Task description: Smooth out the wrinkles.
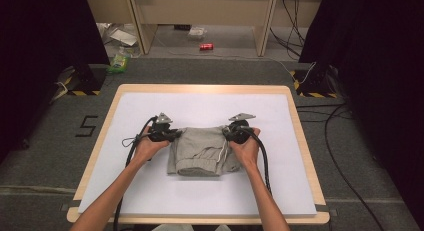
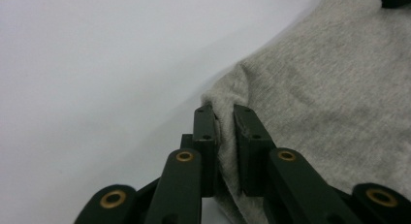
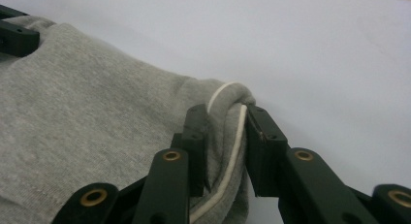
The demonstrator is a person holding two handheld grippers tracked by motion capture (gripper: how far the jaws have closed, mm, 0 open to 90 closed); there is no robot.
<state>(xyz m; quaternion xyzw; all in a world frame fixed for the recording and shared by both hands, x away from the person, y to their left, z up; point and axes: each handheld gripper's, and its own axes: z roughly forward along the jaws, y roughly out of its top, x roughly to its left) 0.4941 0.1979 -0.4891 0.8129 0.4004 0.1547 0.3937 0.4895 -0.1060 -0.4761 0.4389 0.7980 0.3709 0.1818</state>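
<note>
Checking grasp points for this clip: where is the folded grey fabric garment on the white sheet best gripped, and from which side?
Grip the grey fabric garment at its two far corners, each claw coming in from its own outer side. The bunched edges there give the jaws a thick fold: the left claw pinches plain fabric, the right claw pinches the corner with the white piping.

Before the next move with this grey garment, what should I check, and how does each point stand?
1. Left hand-held gripper pinches the grey knit garment's edge: ok, fabric sits between its pads.
2. Right hand-held gripper pinches the opposite edge: ok, a fold with a white cord is clamped.
3. Both grips lie on opposite sides of the garment: ok.
4. Number of layers caught in each grip: cannot tell.
5. Free room on the white sheet around the garment: ok.
6. Garment folded evenly: cannot tell; the near edge looks bunched.
</note>
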